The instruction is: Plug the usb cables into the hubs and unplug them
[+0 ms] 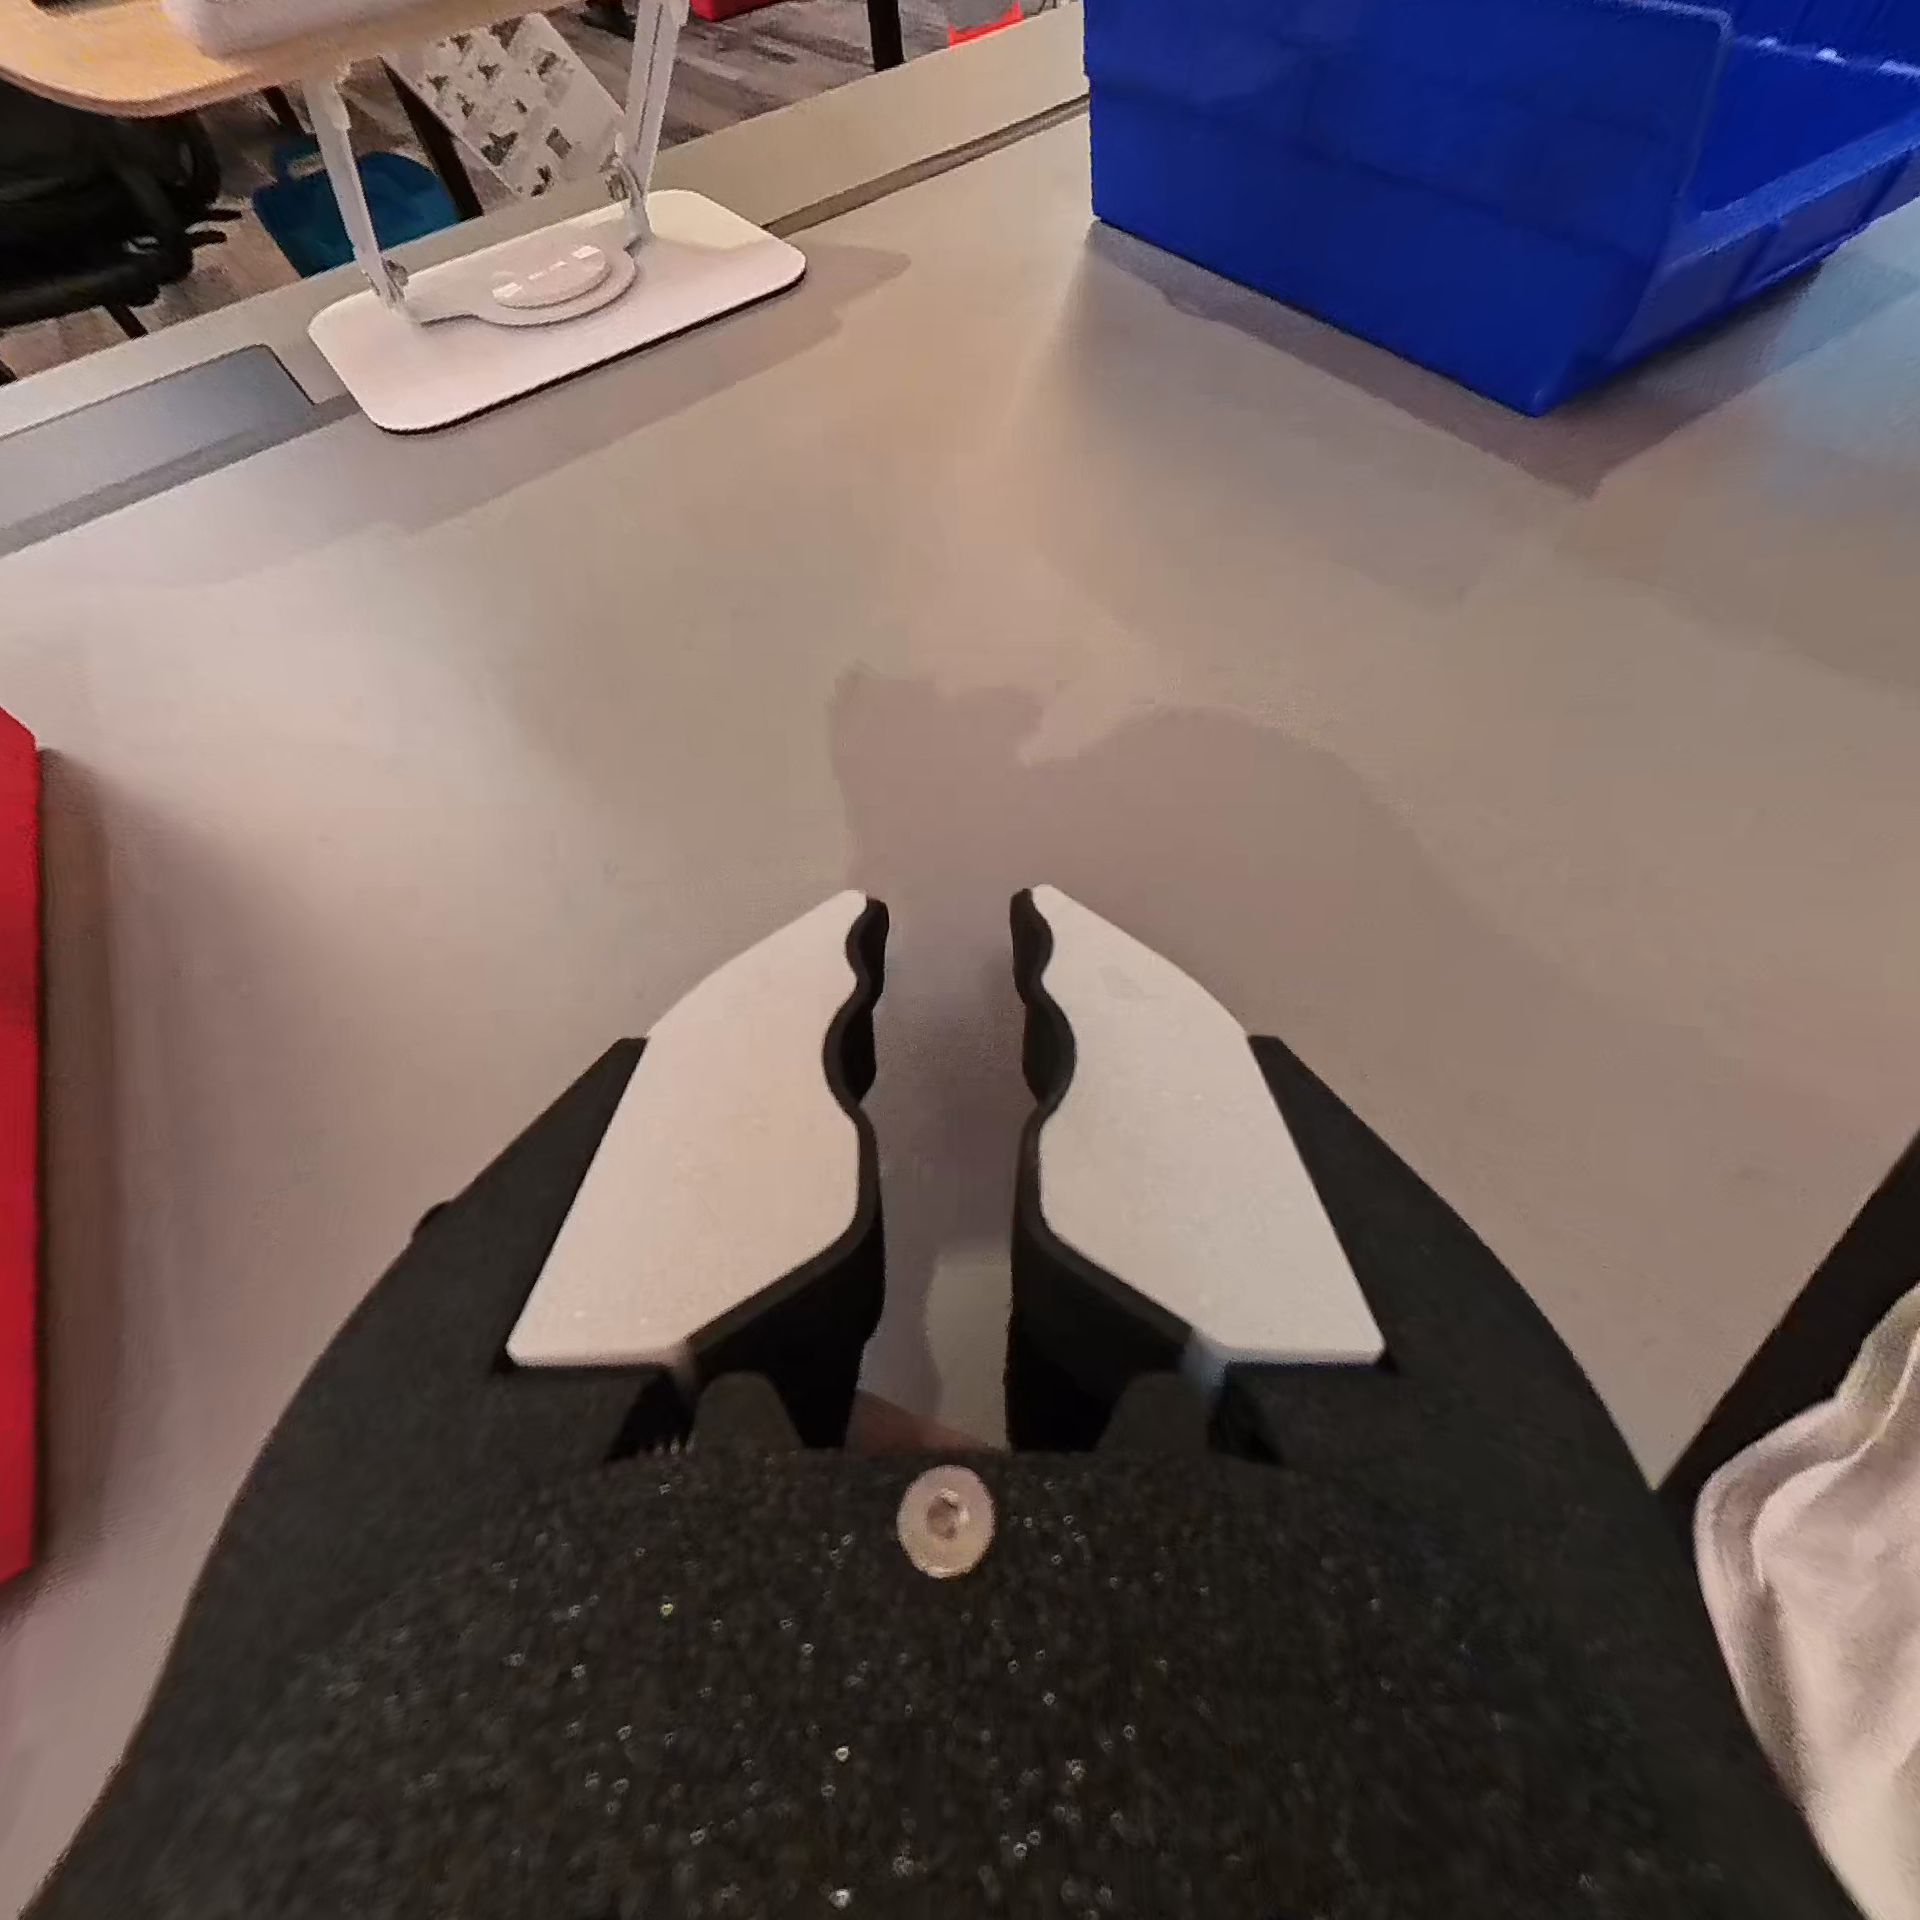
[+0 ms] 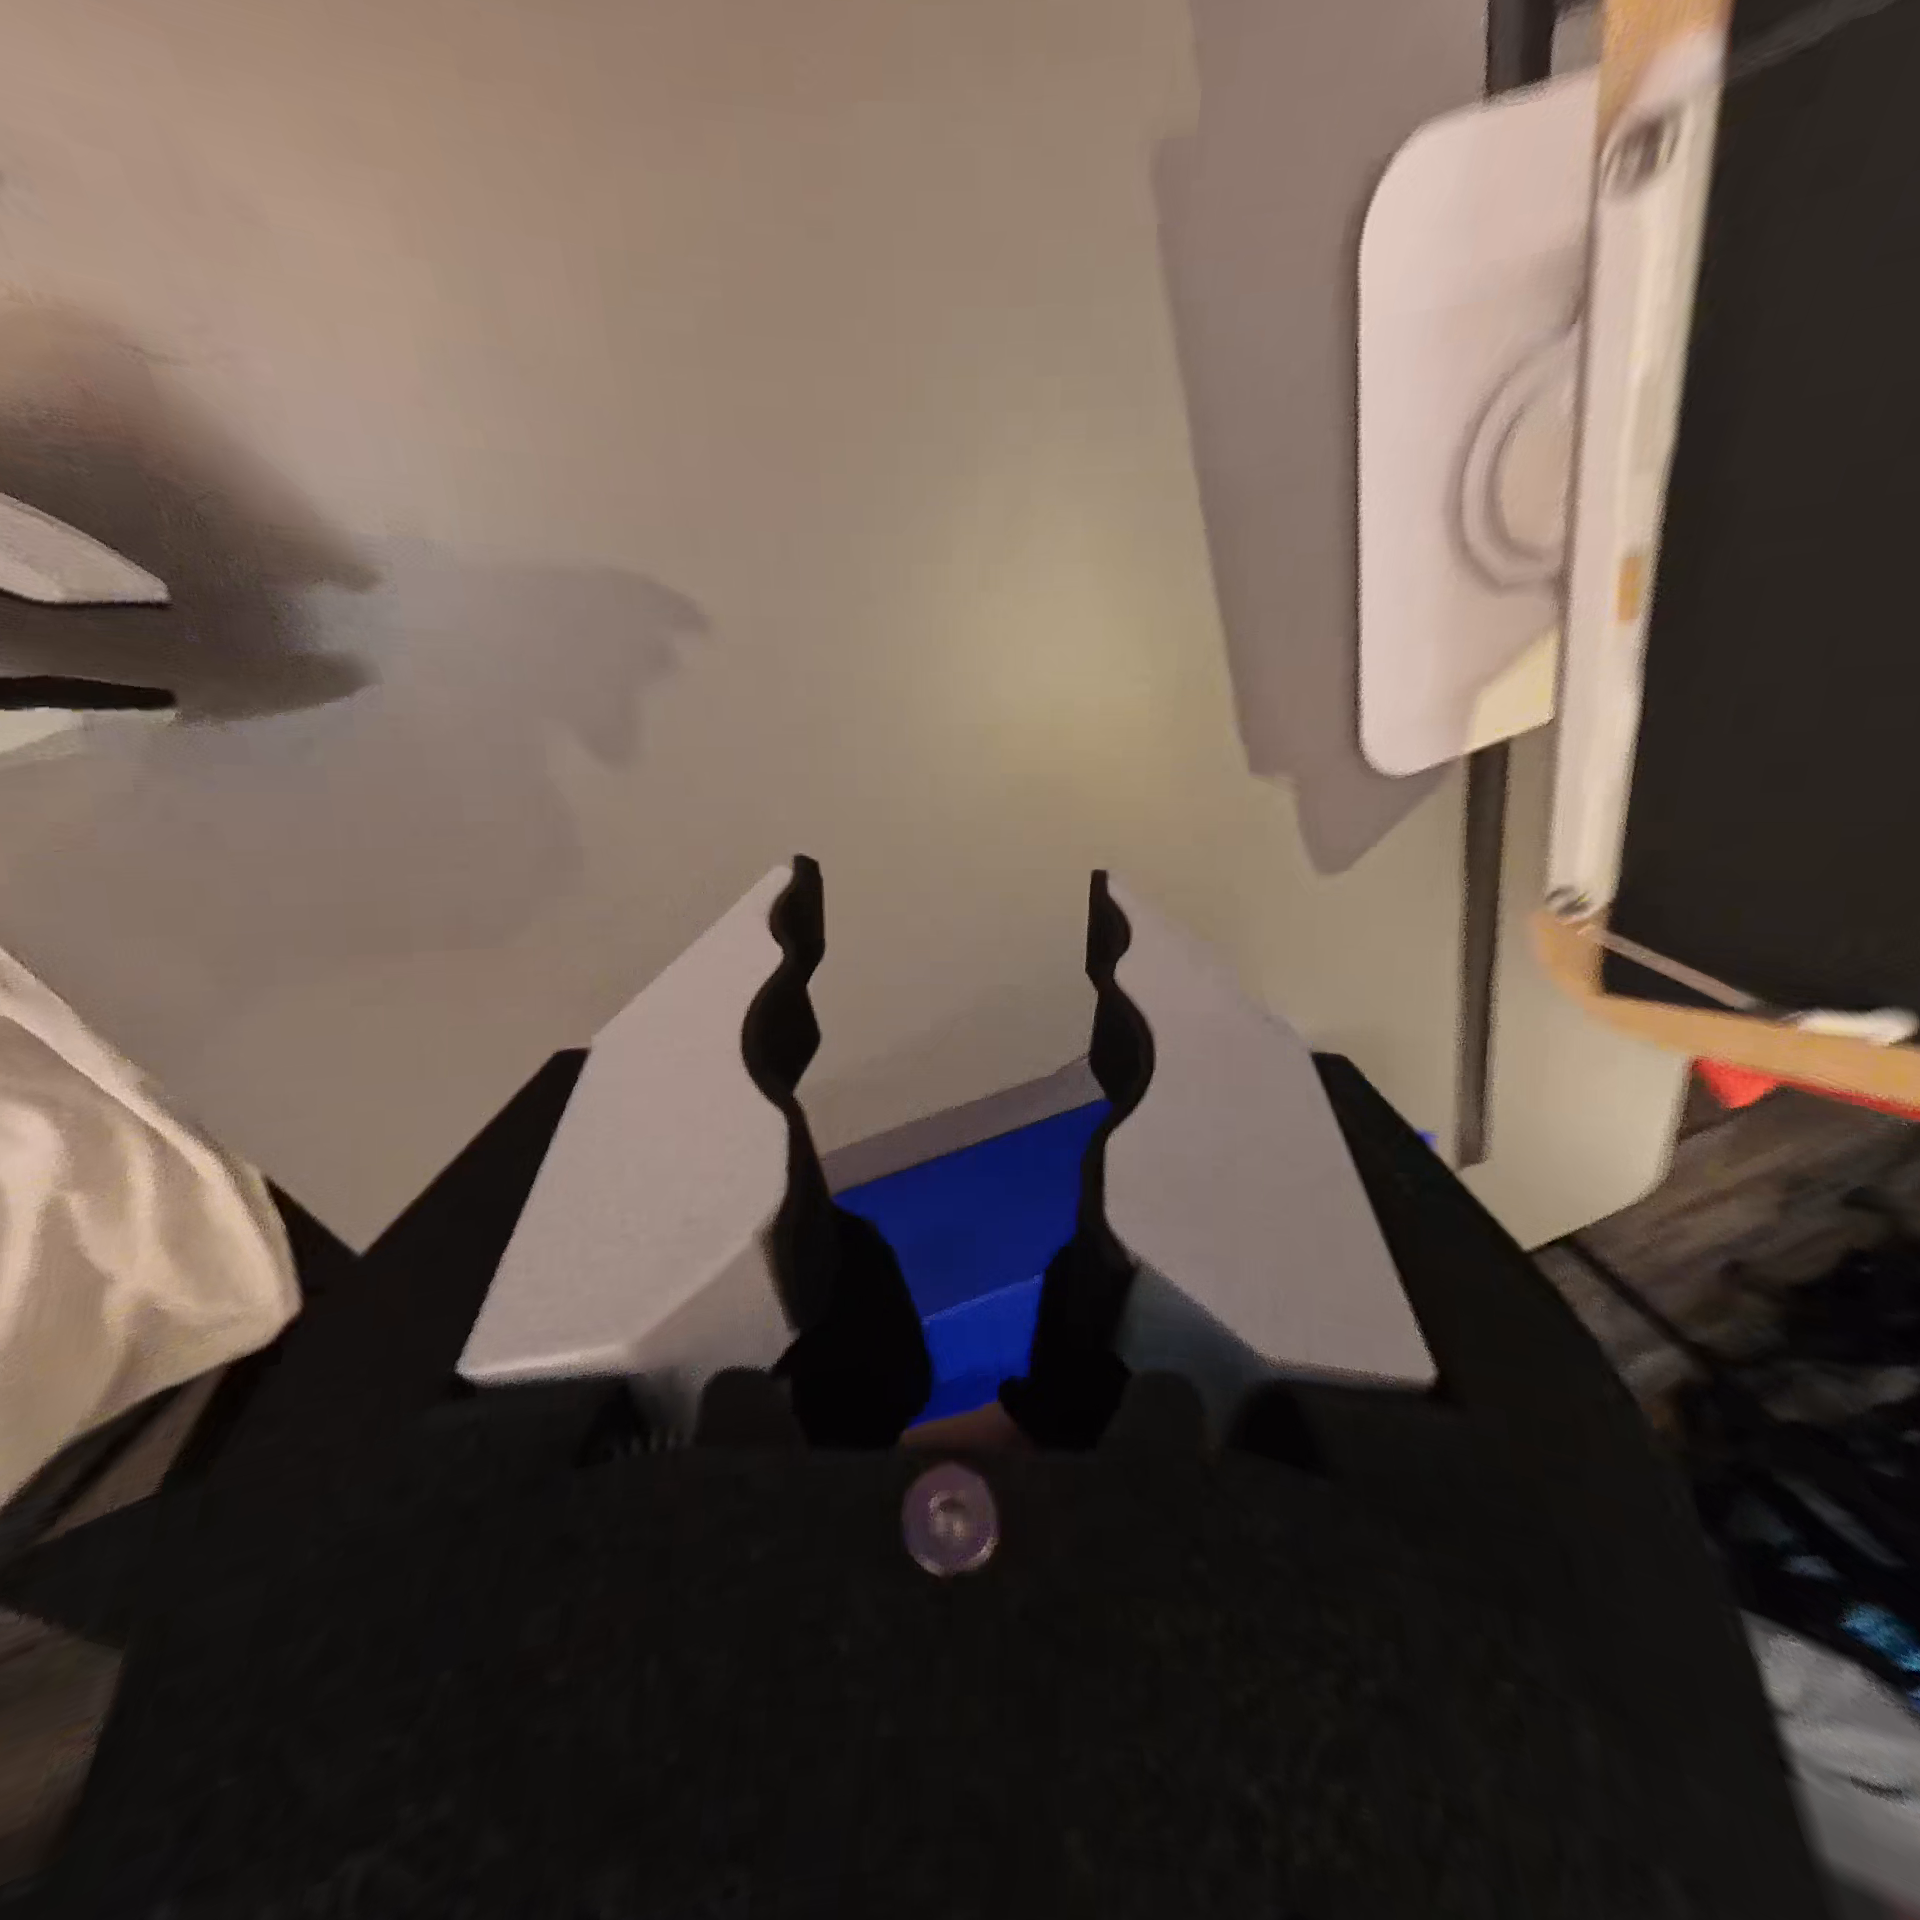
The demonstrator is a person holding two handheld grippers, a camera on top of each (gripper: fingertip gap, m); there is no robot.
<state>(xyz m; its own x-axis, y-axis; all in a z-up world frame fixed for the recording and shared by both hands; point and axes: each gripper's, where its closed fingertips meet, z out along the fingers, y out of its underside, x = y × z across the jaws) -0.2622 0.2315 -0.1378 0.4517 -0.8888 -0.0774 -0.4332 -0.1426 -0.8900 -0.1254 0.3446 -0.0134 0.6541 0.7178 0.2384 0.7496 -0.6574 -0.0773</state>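
Observation:
My left gripper (image 1: 949, 906) hangs over the bare grey table (image 1: 935, 582), jaws a little apart and empty. A blue plastic bin (image 1: 1455, 177) stands at the far right of the left wrist view. My right gripper (image 2: 951, 878) is open and empty above the same table (image 2: 831, 416). Part of the blue bin (image 2: 966, 1216) shows between and under its fingers. The other gripper's fingertips (image 2: 83, 577) reach in at the left edge of the right wrist view. A crumpled white cloth (image 1: 1829, 1621) lies at my left gripper's right side, and it also shows in the right wrist view (image 2: 114, 1195).
A white stand with a flat base (image 1: 561, 301) sits at the far left of the table, and it also shows in the right wrist view (image 2: 1465, 468). A red object (image 1: 16, 1143) is at the left edge. A wooden table (image 1: 114, 62) and chairs lie beyond. The right gripper is farther from the red object (image 1: 16, 1143), some 30 centimeters, than the left, some 20 centimeters.

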